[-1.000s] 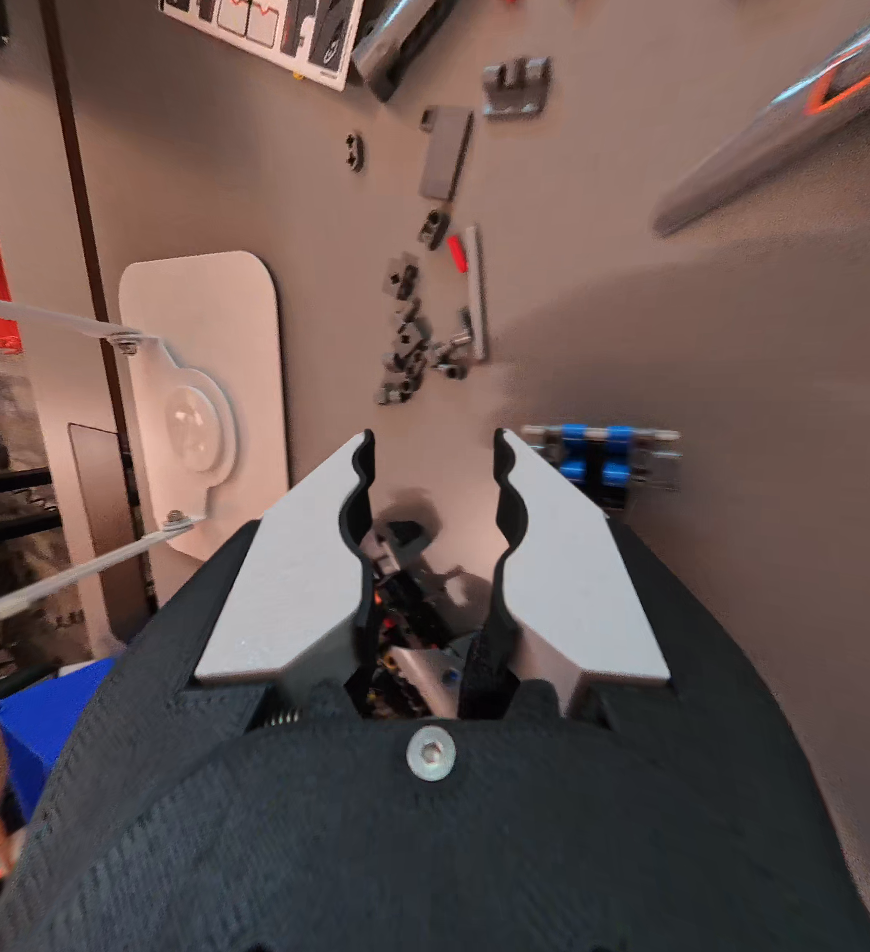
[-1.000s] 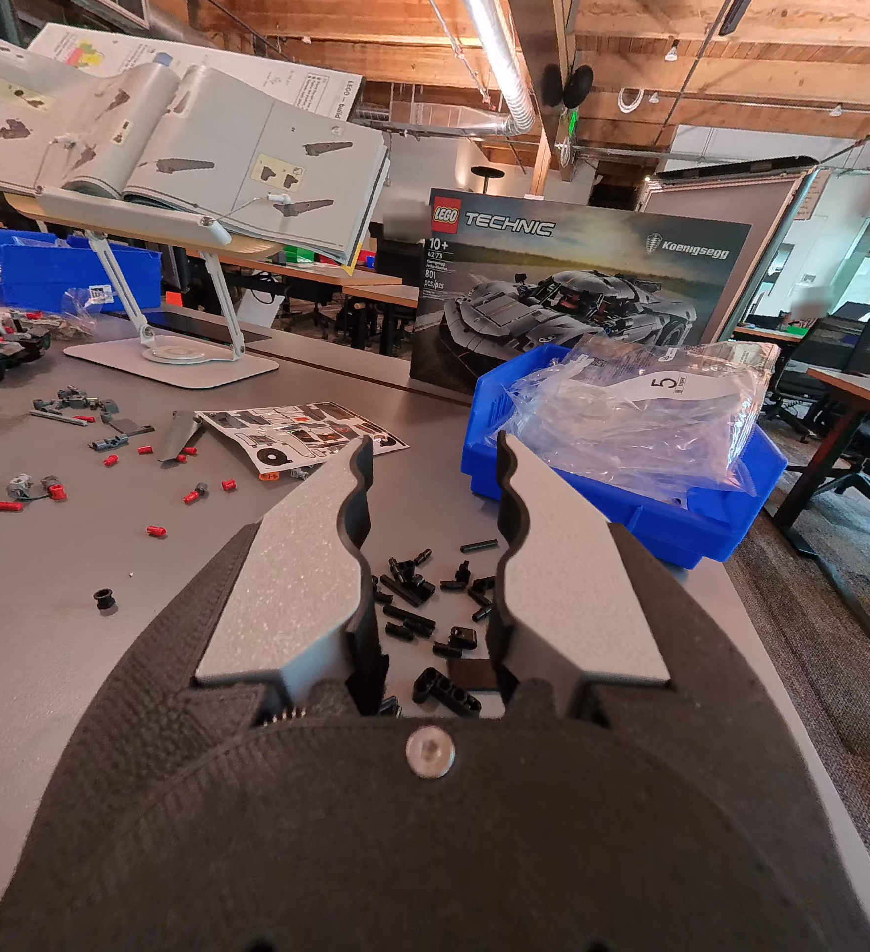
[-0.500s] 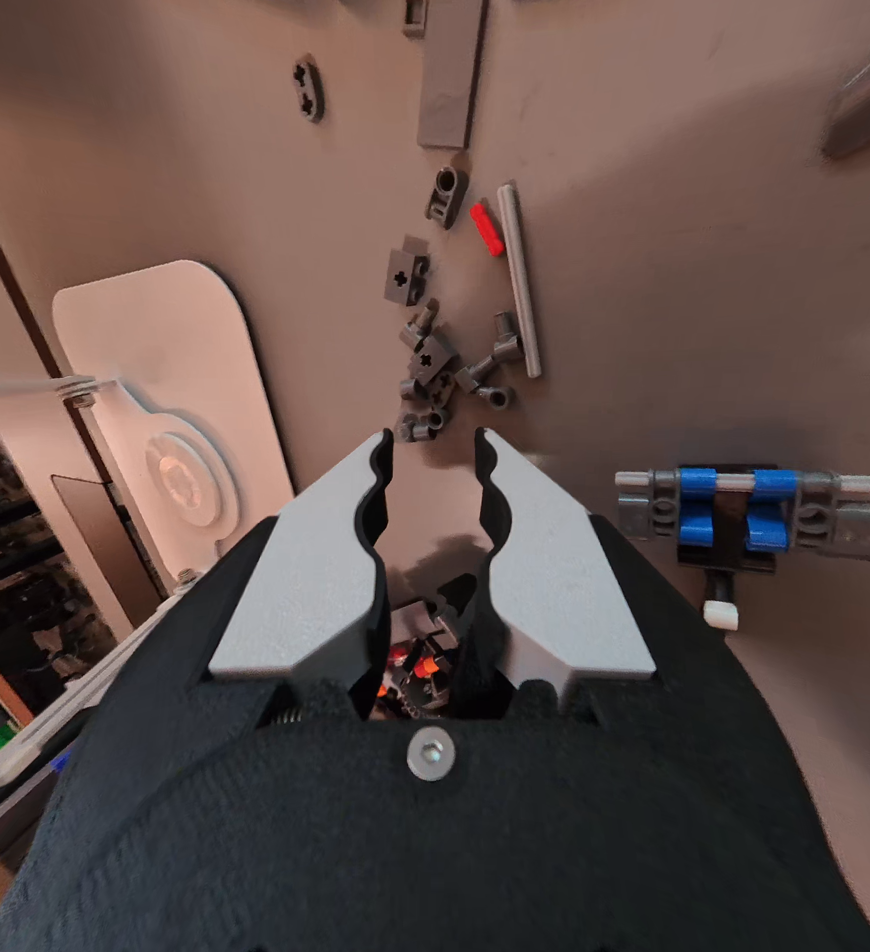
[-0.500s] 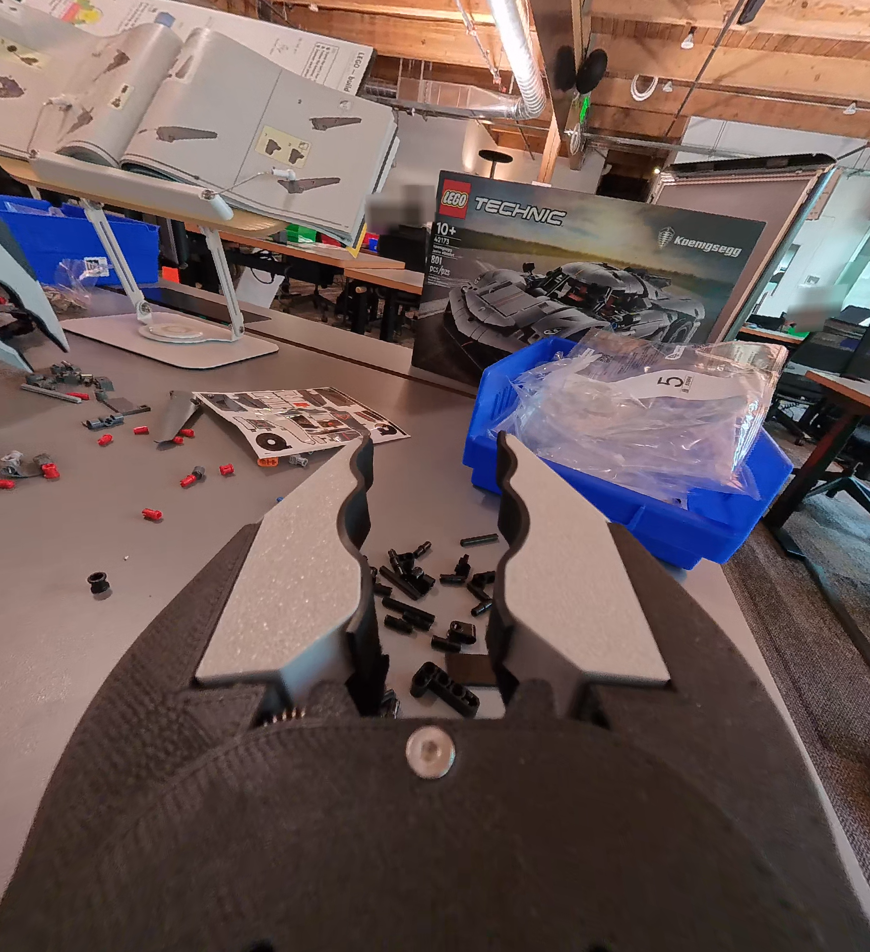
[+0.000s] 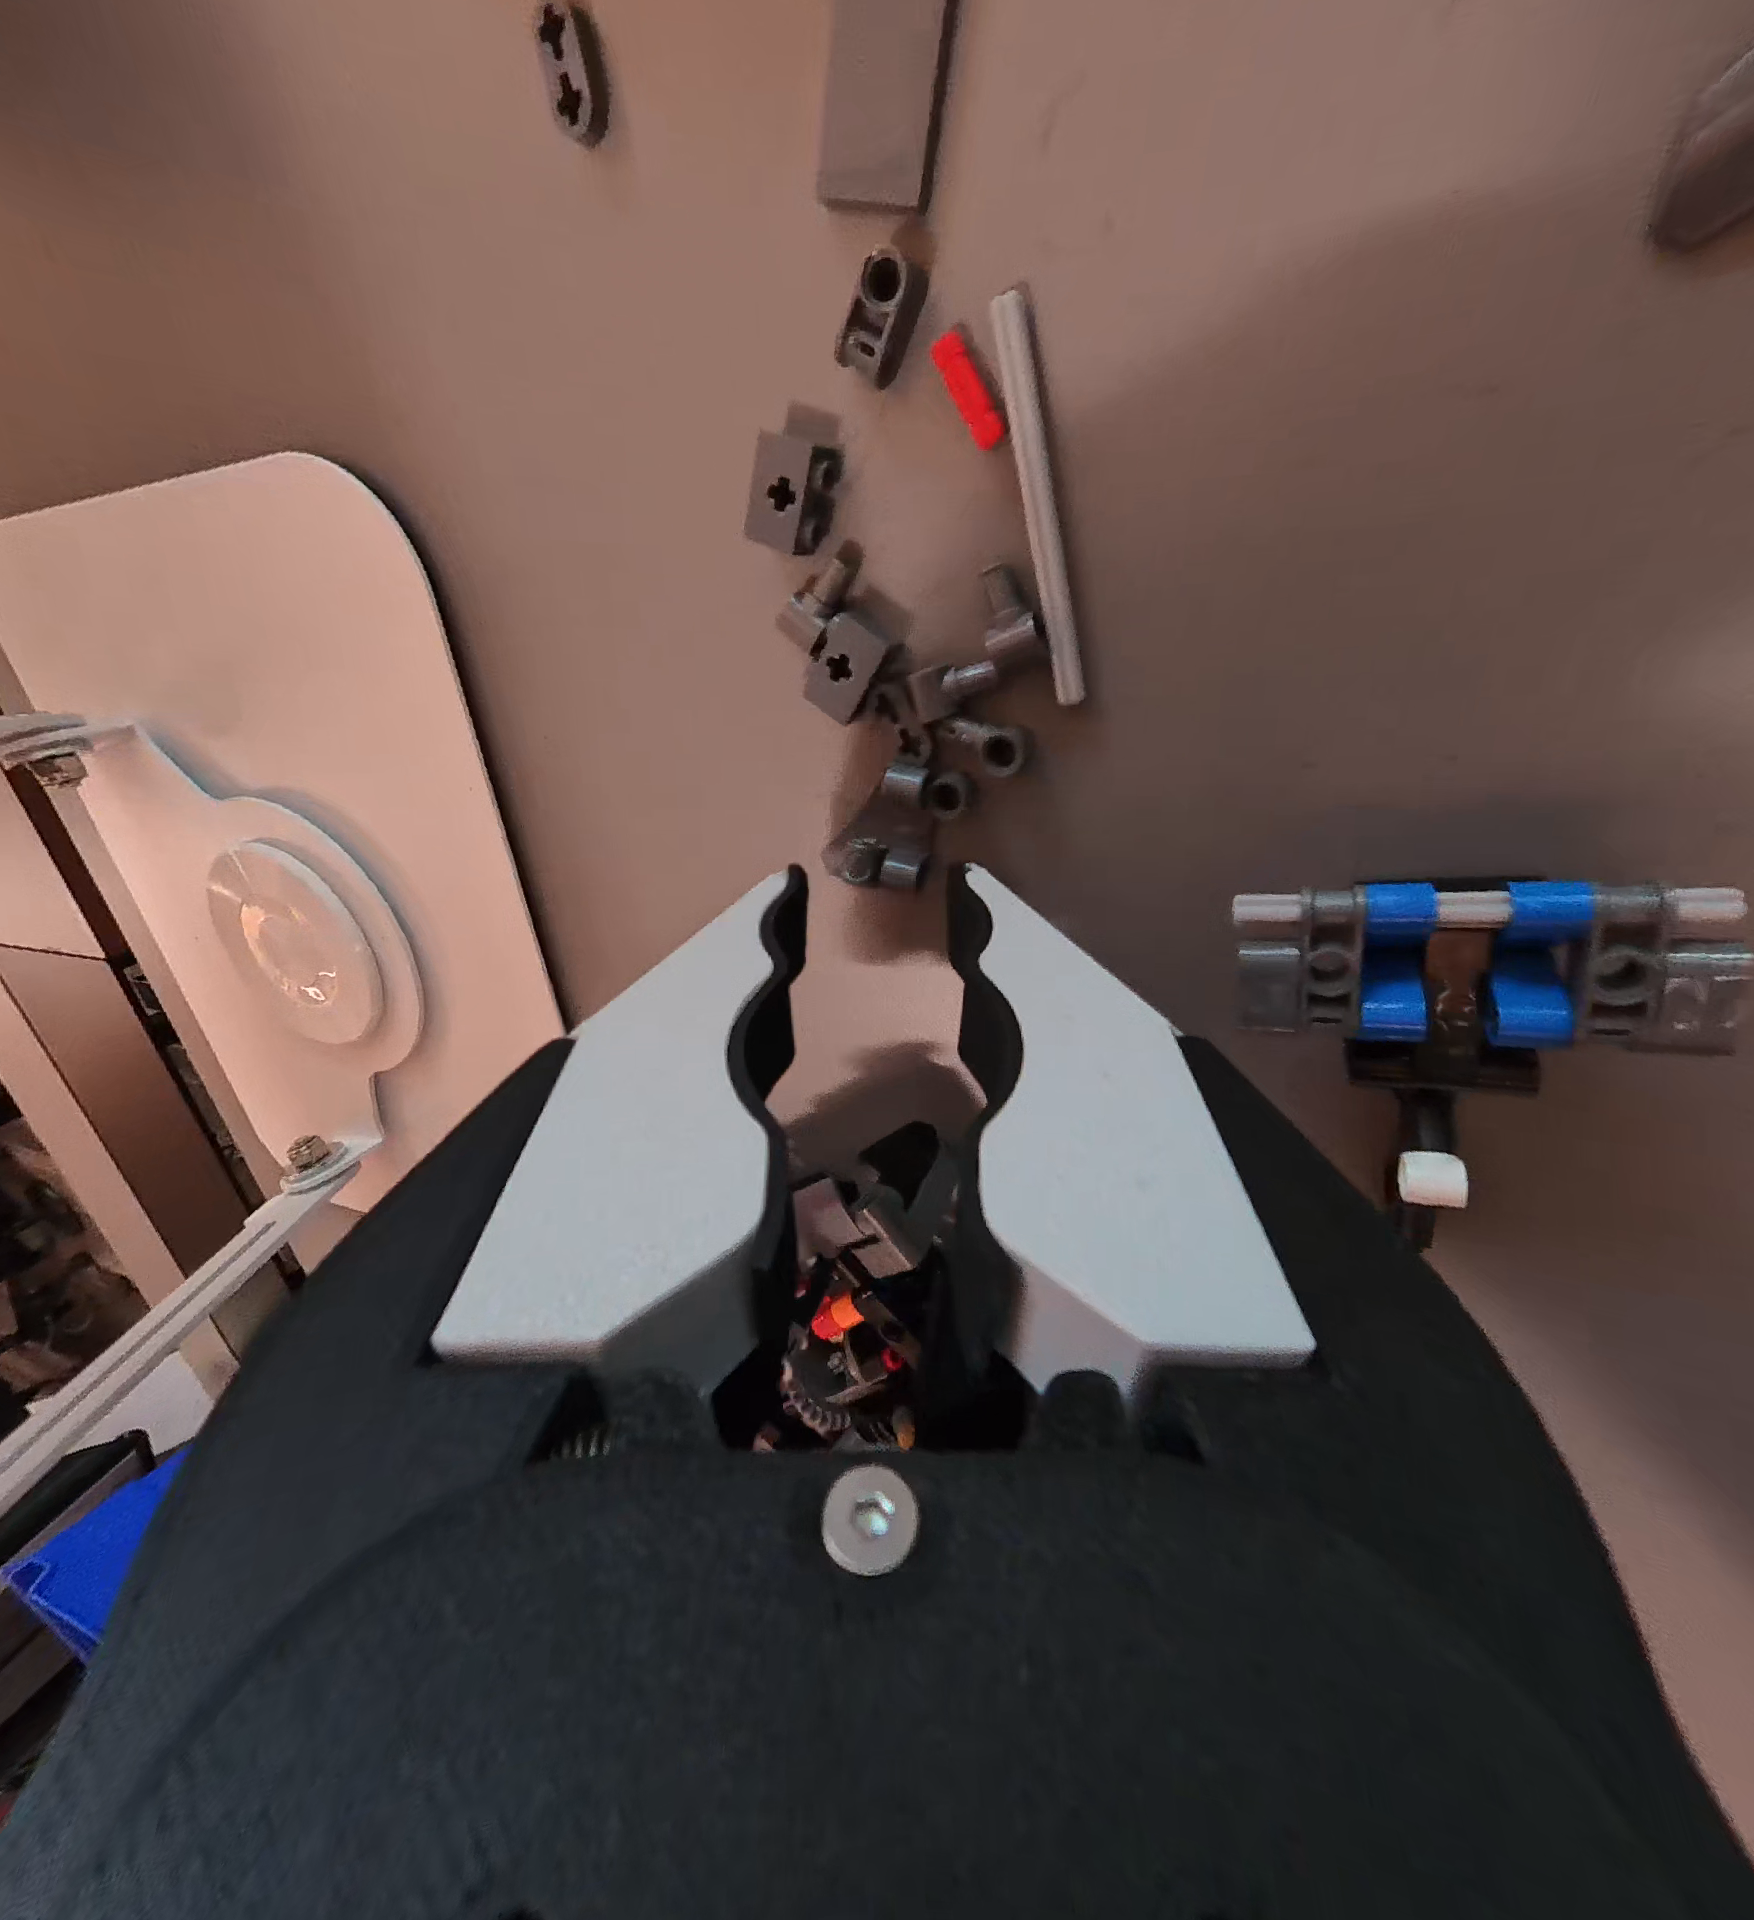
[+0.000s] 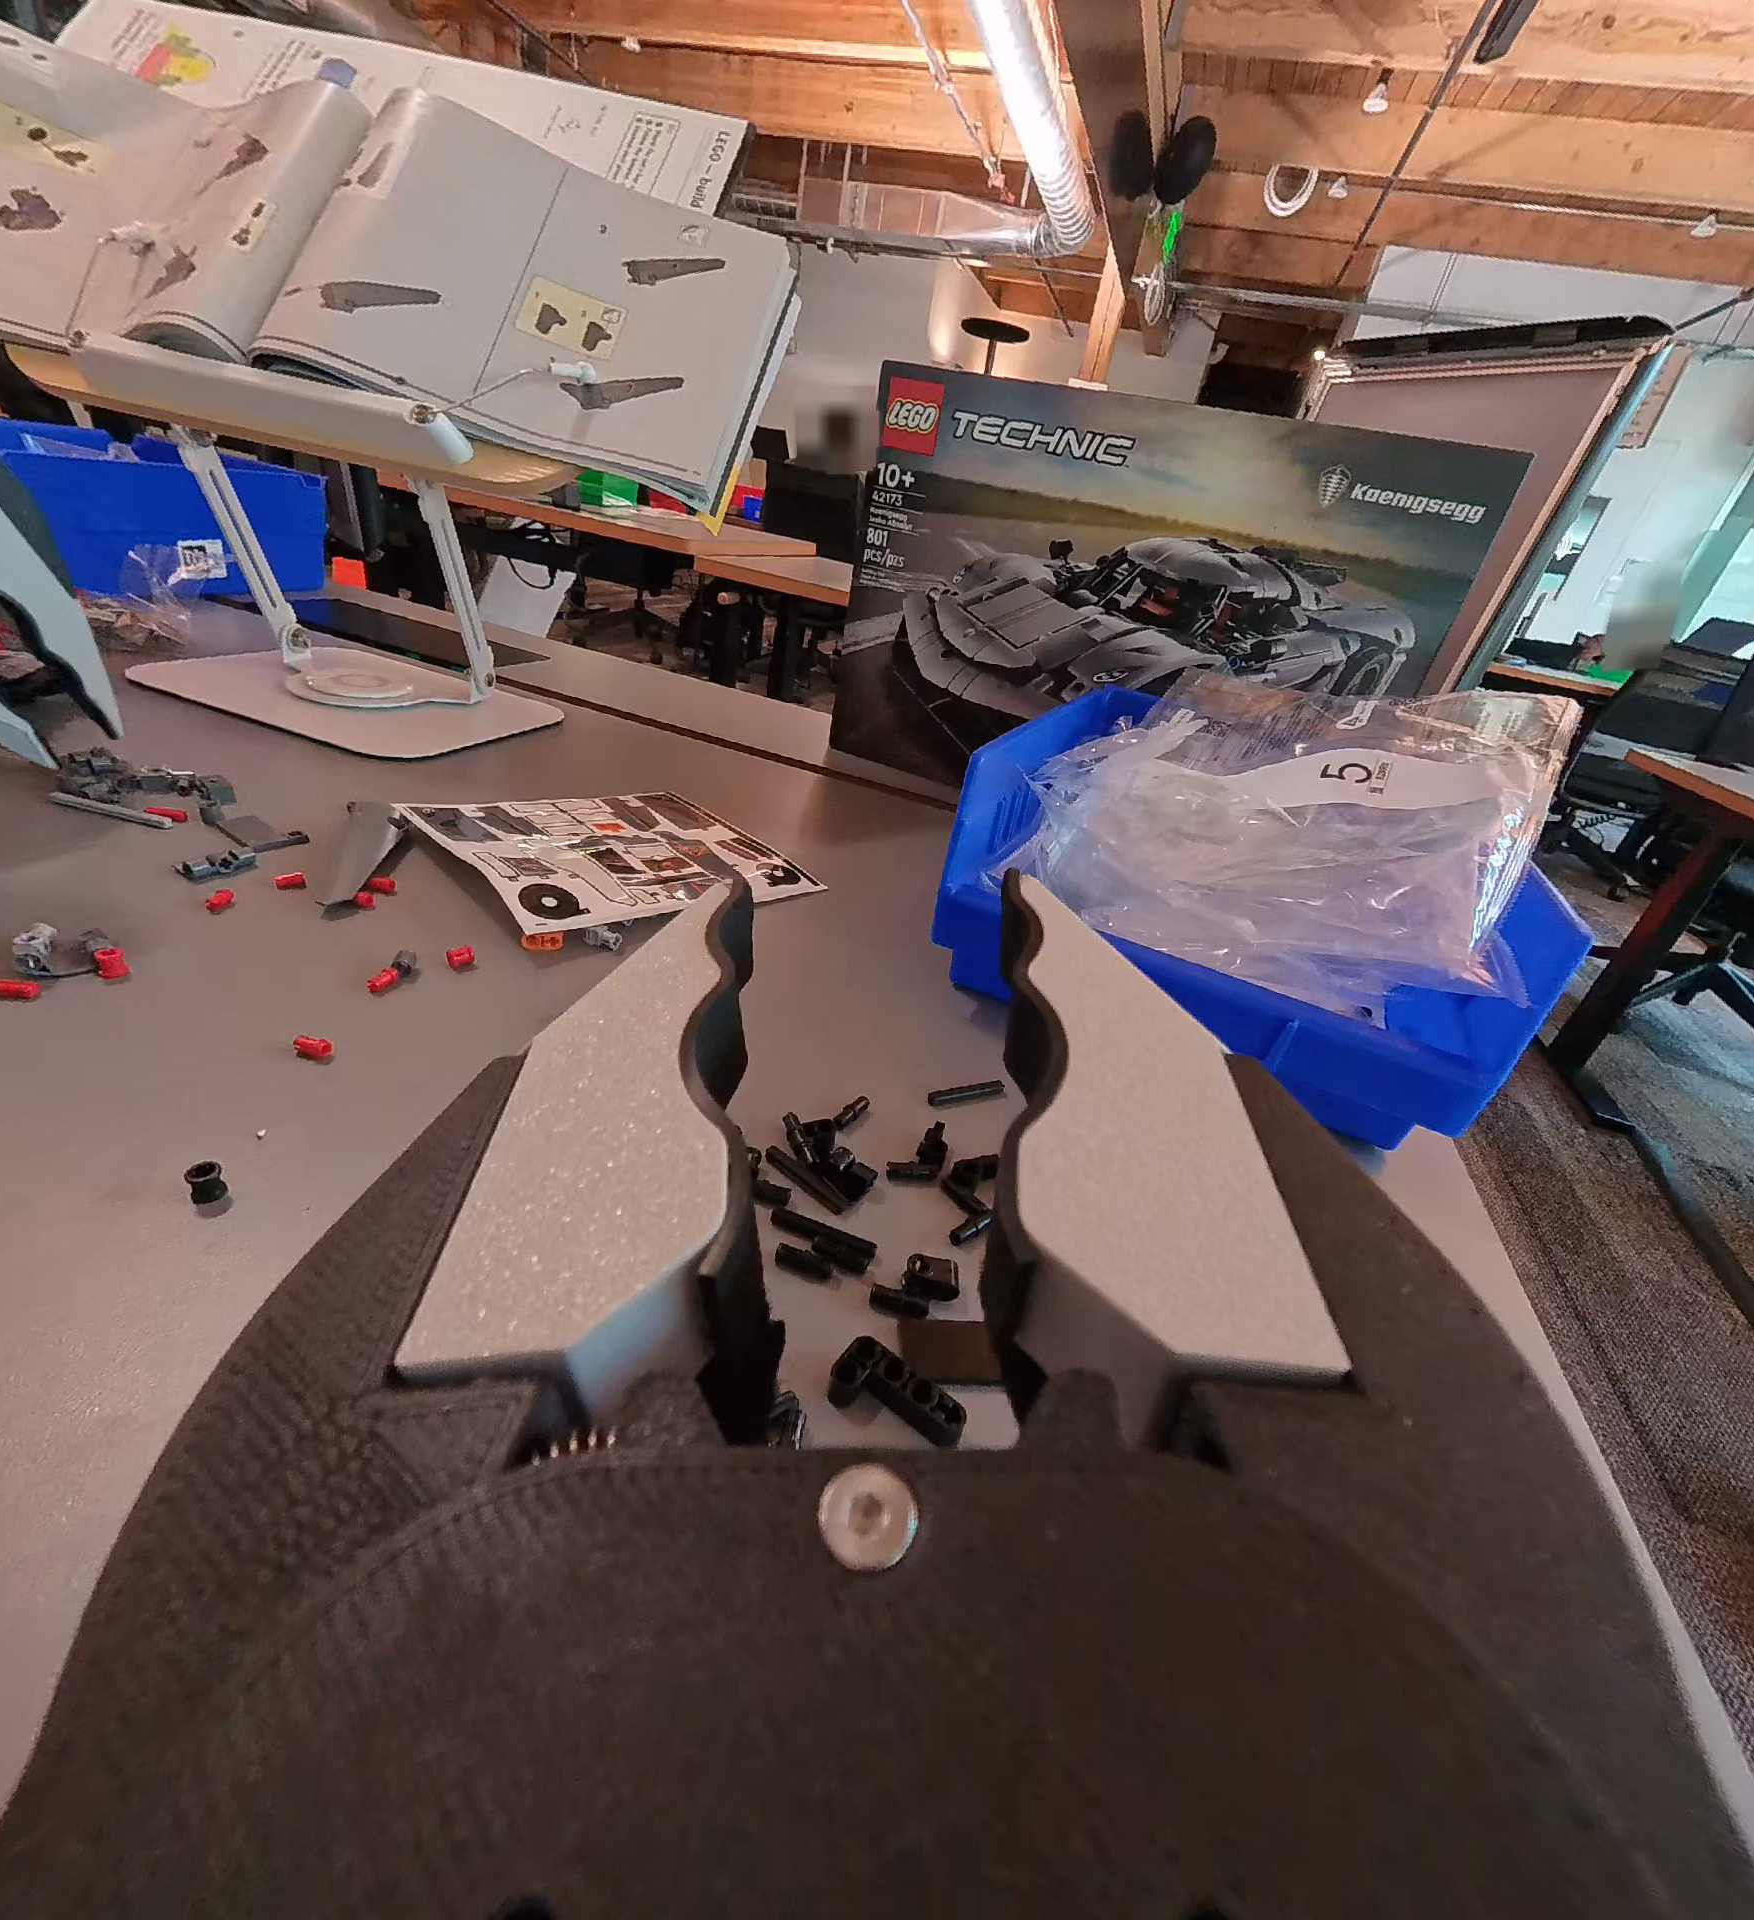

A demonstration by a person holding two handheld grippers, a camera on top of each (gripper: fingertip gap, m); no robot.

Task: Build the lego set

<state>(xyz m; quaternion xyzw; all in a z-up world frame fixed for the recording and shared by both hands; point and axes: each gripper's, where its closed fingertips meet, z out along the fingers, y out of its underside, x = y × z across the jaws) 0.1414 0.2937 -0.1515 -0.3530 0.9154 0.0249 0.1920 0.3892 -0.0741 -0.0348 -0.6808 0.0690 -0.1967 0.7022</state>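
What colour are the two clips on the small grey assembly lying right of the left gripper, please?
Blue clips on the grey assembly, clearest in the left wrist view.

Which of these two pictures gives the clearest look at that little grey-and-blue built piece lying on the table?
The left wrist view: the grey-and-blue assembly lies close and sharp on the table, right of the left gripper, its two blue clips and pale axle plain. The right wrist view does not show it that I can tell.
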